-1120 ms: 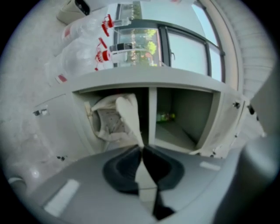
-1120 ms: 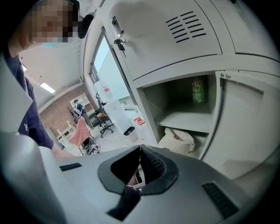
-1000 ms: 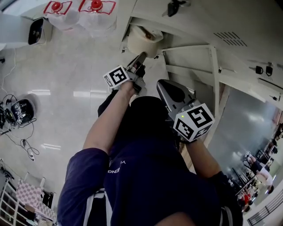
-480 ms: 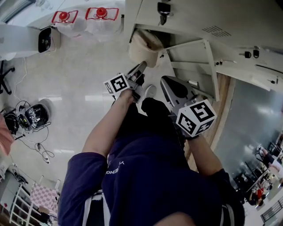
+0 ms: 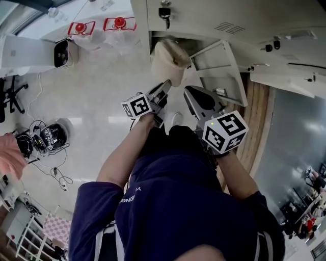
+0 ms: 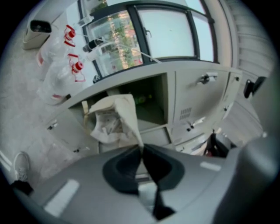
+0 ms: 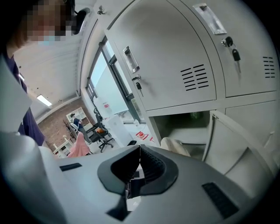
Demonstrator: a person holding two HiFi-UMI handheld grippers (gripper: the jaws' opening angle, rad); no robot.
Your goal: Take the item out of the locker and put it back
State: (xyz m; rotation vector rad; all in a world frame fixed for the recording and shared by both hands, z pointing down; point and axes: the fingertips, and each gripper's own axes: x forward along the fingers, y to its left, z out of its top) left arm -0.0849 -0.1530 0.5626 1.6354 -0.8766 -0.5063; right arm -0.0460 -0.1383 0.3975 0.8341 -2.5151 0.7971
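Observation:
A cream cloth bag [image 5: 168, 60] with crumpled paper inside hangs in front of the open locker compartment [image 6: 151, 98]. My left gripper [image 5: 165, 86] is shut on the bag's [image 6: 114, 120] upper edge, and the cloth runs down between the pads [image 6: 141, 148]. In the right gripper view the bag [image 7: 176, 147] shows just past the jaws, before the open compartment [image 7: 188, 127]. My right gripper [image 5: 189, 93] hovers to the right of the bag, shut with nothing in it [image 7: 140, 152]. The locker door [image 5: 220, 65] stands swung open on the right.
A key [image 5: 164, 12] hangs in the door above the open compartment. Water bottles with red caps [image 5: 118, 26] and a white device [image 5: 62, 52] stand on the floor at the left. Cables and gear [image 5: 47, 138] lie further left. More closed locker doors [image 7: 175, 65] surround the compartment.
Both grippers have come up with the person. The bag has stayed in the left gripper and now hangs lower against the open compartment in the head view.

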